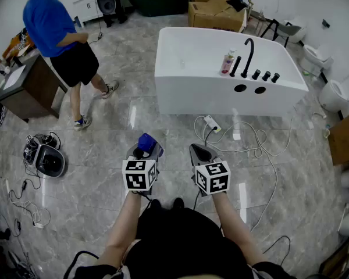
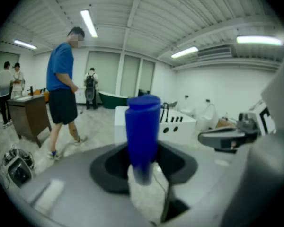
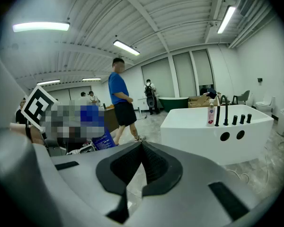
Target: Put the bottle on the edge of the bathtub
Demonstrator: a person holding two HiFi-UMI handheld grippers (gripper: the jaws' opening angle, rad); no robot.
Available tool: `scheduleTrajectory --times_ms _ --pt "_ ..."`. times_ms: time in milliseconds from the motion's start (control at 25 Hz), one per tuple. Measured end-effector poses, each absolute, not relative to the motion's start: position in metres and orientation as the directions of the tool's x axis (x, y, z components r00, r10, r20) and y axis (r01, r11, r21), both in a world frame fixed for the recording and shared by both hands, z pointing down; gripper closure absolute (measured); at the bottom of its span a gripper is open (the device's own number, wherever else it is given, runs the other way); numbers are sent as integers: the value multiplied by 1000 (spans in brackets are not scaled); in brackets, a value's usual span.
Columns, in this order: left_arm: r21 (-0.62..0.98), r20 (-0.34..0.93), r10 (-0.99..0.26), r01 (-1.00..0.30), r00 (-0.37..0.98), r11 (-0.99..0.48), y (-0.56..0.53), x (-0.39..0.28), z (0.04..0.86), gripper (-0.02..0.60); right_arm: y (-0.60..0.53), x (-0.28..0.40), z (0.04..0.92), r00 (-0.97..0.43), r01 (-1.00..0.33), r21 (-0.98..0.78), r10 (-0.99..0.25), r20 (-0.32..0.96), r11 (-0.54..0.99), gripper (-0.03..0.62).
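A bottle with a blue cap [image 1: 146, 142] stands upright between the jaws of my left gripper [image 1: 145, 151], held above the floor; in the left gripper view the blue cap [image 2: 143, 129] rises from the pads of the left gripper [image 2: 143, 169]. My right gripper [image 1: 201, 153] hangs beside it, and its pads [image 3: 149, 167] meet with nothing between them. The white bathtub [image 1: 192, 83] stands ahead on the floor, with a black tap [image 1: 248, 54] and a pink-and-white bottle [image 1: 227, 63] on its edge. The right gripper view also shows the bathtub [image 3: 199, 136].
A person in a blue shirt [image 1: 52, 25] walks at the left by a wooden cabinet [image 1: 23, 89]. A power strip and white cables [image 1: 244, 135] lie in front of the tub. A round device [image 1: 46, 158] sits at the left. Cardboard boxes [image 1: 215, 13] and toilets [image 1: 337, 92] stand behind and to the right.
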State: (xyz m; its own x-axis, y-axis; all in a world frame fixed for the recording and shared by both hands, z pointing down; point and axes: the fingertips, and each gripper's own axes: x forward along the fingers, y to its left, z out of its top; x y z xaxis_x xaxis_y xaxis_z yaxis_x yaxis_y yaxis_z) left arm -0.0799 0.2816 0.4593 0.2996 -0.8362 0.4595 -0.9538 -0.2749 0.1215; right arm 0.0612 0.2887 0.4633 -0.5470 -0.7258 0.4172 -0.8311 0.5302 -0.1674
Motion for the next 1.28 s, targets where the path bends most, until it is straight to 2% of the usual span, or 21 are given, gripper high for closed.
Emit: scheduleTrajectory --times_ms 840,1280 --pt "99 456 -842 -957 288 -274 282 -67 452 417 296 81 473 -552 -831 -215 -715 430 513 591" --pt "101 471 -833 -956 289 -274 245 -72 462 417 260 84 480 -535 -844 -233 -719 444 484 591"
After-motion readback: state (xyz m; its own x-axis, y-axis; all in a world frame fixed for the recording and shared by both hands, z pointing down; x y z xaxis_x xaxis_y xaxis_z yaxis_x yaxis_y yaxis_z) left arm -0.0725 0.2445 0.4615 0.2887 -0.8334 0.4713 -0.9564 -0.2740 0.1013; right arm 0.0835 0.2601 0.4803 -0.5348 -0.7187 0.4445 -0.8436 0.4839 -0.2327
